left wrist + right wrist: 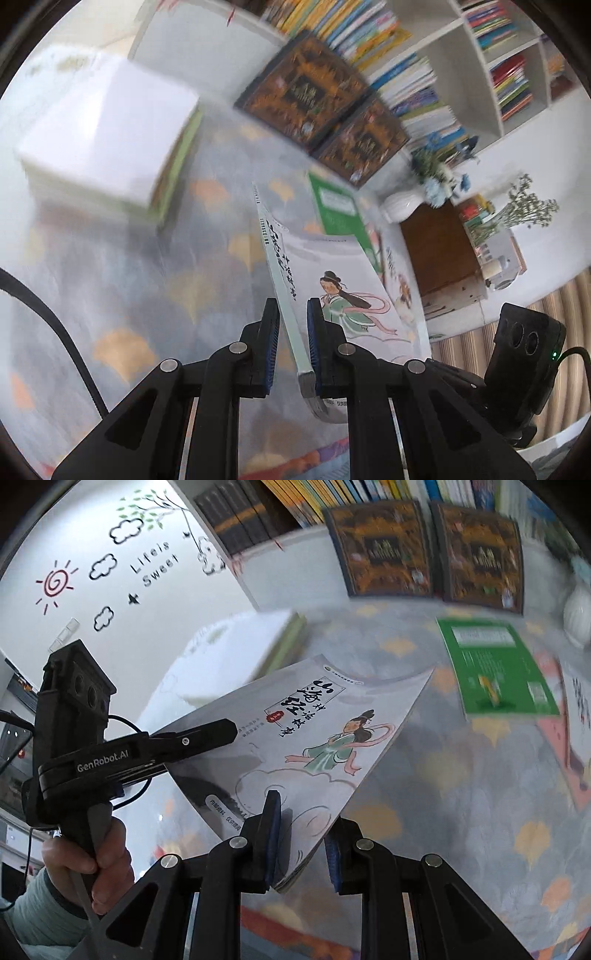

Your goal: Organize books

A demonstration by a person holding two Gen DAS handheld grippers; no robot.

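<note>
A thin white book (314,720) with a drawn figure in green robes hangs tilted above the patterned tablecloth (461,775). My right gripper (301,834) is shut on its near lower corner. My left gripper (218,736) is shut on its left edge, one black finger lying across the cover; a hand holds its handle. In the left wrist view the same book (332,266) runs edge-on between the pads of my left gripper (291,328), spine toward the camera. The right gripper's housing (524,347) shows at the right.
A stack of white books (236,642) lies on the cloth behind the held book. A green book (495,668) lies flat to the right beside a pink-edged one (561,731). Two dark ornate books (380,550) lean against the bookshelf (461,55). A white vase (402,206) stands nearby.
</note>
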